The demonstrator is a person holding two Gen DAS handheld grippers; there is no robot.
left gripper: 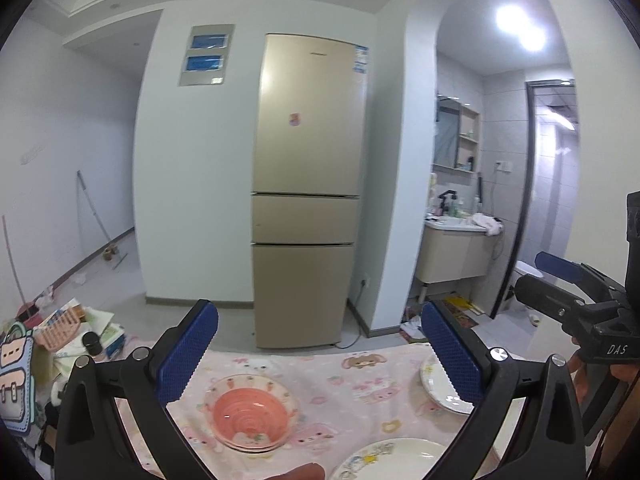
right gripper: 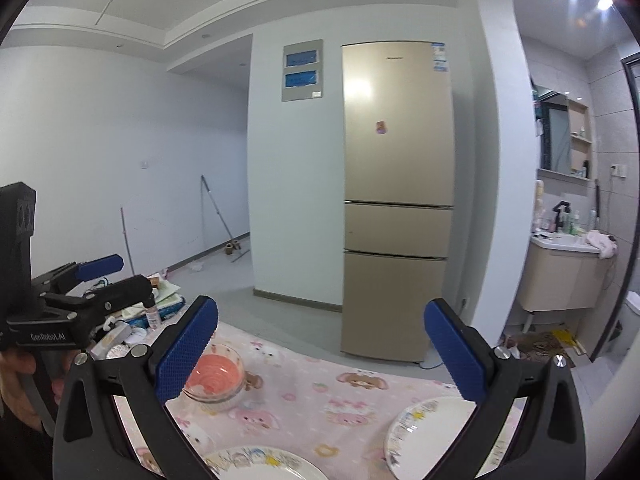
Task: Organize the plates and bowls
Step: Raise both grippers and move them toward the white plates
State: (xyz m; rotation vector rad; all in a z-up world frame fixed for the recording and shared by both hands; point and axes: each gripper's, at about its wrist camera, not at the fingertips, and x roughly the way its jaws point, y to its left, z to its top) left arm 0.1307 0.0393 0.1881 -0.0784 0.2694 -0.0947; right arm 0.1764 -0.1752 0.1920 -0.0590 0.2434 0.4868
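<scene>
A stack of pink-lined glass bowls point(left gripper: 251, 416) sits on the pink cartoon tablecloth point(left gripper: 344, 392); it also shows in the right wrist view point(right gripper: 214, 376). A white patterned plate point(left gripper: 442, 386) lies at the right and another point(left gripper: 392, 458) at the near edge. In the right wrist view the plates lie at right point(right gripper: 430, 434) and at the bottom point(right gripper: 256, 464). My left gripper point(left gripper: 318, 350) is open and empty above the table. My right gripper point(right gripper: 320, 350) is open and empty too. Each gripper shows in the other's view, the right point(left gripper: 556, 280) and the left point(right gripper: 112, 276).
A gold fridge point(left gripper: 308, 188) stands behind the table against a white wall. A cluttered pile of boxes and a basket point(left gripper: 64, 328) lies left of the table. A bathroom with a sink cabinet point(left gripper: 456, 248) opens at the right.
</scene>
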